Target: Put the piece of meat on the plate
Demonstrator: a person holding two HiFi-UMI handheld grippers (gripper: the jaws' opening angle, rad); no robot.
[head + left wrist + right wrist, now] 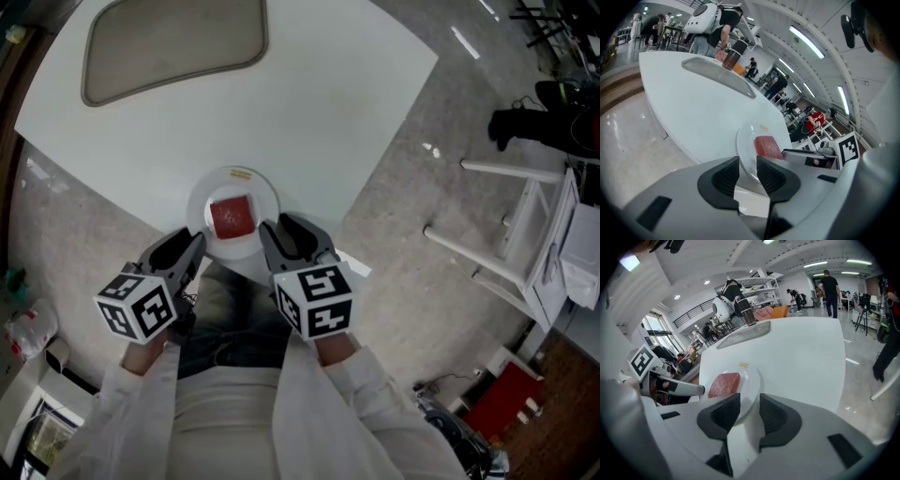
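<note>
A red square piece of meat point(232, 217) lies flat in the middle of a small white plate point(263, 193) at the near edge of the white table point(281, 103). My left gripper point(195, 242) hovers at the plate's near-left rim and my right gripper point(281, 230) at its near-right rim. In the left gripper view the jaws point(748, 164) stand apart, with the plate point(746, 140) and meat point(767, 146) just beyond and the rim showing in the gap. The right gripper point(750, 401) is open too, nothing pressed, with the meat point(724, 384) and plate point(750, 376) ahead.
A grey oval mat point(173, 42) lies at the table's far left. A dark bottle point(731, 57) stands at its far end. A white frame point(525, 234) stands on the floor to the right. The table's edge runs just under the plate, above the person's lap.
</note>
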